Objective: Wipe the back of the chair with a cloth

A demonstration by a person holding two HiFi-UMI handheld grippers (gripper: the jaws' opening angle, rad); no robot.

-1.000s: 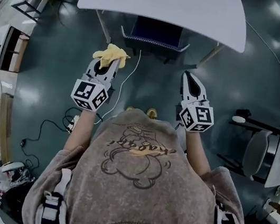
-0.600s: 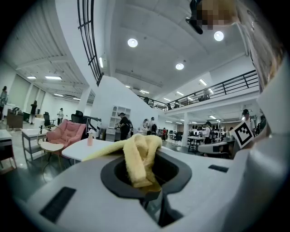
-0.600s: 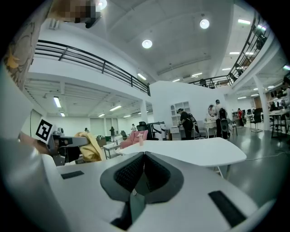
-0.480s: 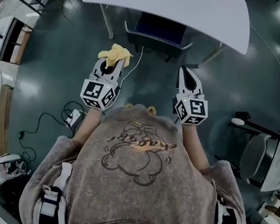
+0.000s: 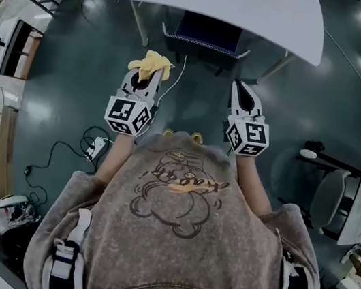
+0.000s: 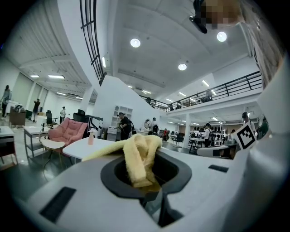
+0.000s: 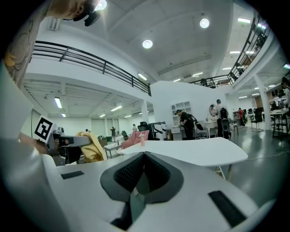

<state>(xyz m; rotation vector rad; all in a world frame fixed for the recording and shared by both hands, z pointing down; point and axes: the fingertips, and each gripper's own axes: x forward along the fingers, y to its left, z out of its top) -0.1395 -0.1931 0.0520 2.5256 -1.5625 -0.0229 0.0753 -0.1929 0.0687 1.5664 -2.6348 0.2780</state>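
A dark blue chair [image 5: 205, 35] stands tucked under a white table [image 5: 219, 2], its back rail facing me. My left gripper [image 5: 147, 73] is held out in front of me over the floor, short of the chair, and is shut on a yellow cloth [image 5: 149, 64]. The cloth [image 6: 138, 156] bunches up and hangs over the closed jaws. My right gripper [image 5: 241, 87] is level with it to the right, shut with nothing between its jaws. In the right gripper view the cloth [image 7: 92, 147] shows at the left and the table [image 7: 195, 152] lies ahead.
A white cable [image 5: 164, 99] runs across the floor from under the table toward my feet. A power strip [image 5: 94, 149] with black cords lies at the left. A grey chair [image 5: 330, 198] stands at the right. A pink bottle [image 7: 142, 138] stands on the table.
Both grippers have moved slightly forward toward the chair and table, and the left one has drifted a little to the right. The cloth stays clamped.
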